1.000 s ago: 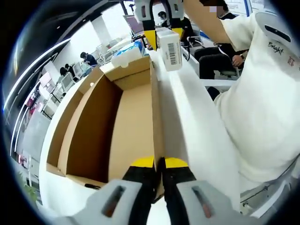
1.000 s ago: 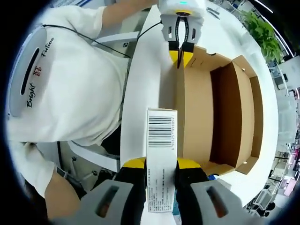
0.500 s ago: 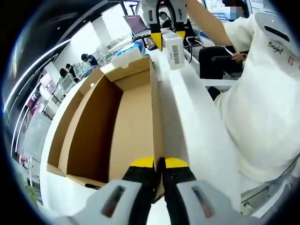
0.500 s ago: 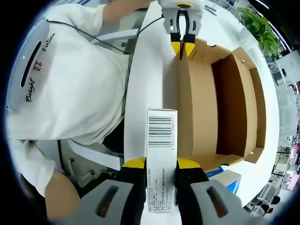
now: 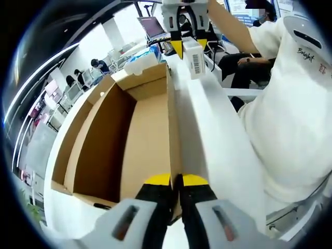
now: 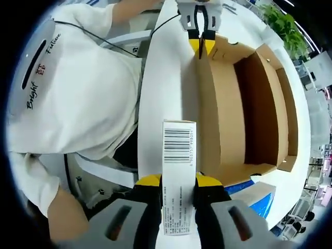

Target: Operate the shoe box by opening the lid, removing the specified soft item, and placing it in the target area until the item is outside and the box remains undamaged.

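Observation:
The open brown shoe box (image 5: 129,129) lies on a white table (image 5: 207,129), and its inside looks bare. My left gripper (image 5: 176,181) is shut on the top edge of the box's right wall. Beyond the box's far end, my right gripper (image 5: 189,44) is shut on a white barcoded pack (image 5: 196,59), held above the table. In the right gripper view the pack (image 6: 177,150) sticks out between the right gripper's (image 6: 177,182) jaws, over the white table (image 6: 166,88) beside the box (image 6: 244,104). The left gripper (image 6: 201,44) pinches the box wall at the top.
A person in a white shirt (image 6: 67,88) stands close along the table's edge (image 5: 290,119). A blue and white carton (image 6: 259,194) sits past the box's end, with a laptop (image 5: 151,27) behind it. A green plant (image 6: 285,26) stands off the far side.
My right gripper has carried the white pack further from the left gripper, past the end of the box. The left gripper has kept its hold on the box wall.

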Motion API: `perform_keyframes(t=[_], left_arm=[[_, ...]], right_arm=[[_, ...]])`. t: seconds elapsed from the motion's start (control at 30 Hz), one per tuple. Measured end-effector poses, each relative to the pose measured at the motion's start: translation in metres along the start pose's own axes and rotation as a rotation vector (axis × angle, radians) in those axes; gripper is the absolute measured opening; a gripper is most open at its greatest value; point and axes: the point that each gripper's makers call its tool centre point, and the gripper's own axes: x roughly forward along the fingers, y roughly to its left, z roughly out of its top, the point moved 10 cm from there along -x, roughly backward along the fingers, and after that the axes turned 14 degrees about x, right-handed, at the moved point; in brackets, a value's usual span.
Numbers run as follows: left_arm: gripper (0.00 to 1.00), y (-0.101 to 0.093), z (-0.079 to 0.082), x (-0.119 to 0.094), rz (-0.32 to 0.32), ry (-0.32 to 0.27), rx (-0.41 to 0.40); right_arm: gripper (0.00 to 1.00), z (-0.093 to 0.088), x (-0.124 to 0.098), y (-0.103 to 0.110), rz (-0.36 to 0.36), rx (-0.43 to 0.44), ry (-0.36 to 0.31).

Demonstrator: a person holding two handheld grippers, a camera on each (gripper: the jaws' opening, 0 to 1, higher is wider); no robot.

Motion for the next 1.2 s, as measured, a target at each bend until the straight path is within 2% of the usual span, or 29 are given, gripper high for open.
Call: perform_keyframes(t=[0.17, 0.33, 0.5, 0.63, 0.73, 0.87, 1.03, 1.2], left_arm=[[0.04, 0.002, -0.002, 0.001, 0.005, -0.011, -0.008], [0.04, 0.003, -0.003, 0.001, 0.003, -0.005, -0.013], [0.04, 0.002, -0.003, 0.001, 0.004, -0.006, -0.009], [0.04, 0.002, -0.003, 0.0, 0.005, -0.011, -0.01], [0.04, 0.001, -0.002, 0.0, 0.007, -0.01, -0.005], [0.04, 0.002, -0.003, 0.001, 0.005, -0.013, -0.004], [0.04, 0.002, -0.003, 0.001, 0.012, -0.01, 0.001], [0.04, 0.003, -0.004, 0.001, 0.013, -0.01, -0.005]], right_arm=[[0.2, -0.018, 0.004, 0.005, 0.001, 0.018, 0.01], [0.2, -0.026, 0.004, 0.006, -0.014, 0.03, -0.018], [0.2, -0.033, 0.01, 0.007, -0.049, 0.008, -0.026], [0.2, -0.04, 0.012, 0.005, -0.055, 0.052, -0.038], [0.2, -0.05, 0.02, 0.009, -0.104, 0.096, -0.08], [0.2, -0.064, 0.03, 0.017, -0.075, 0.111, -0.039], [0.2, -0.075, 0.024, 0.012, -0.095, 0.092, -0.036], [0.2, -0.086, 0.015, 0.01, -0.116, 0.092, -0.083]])
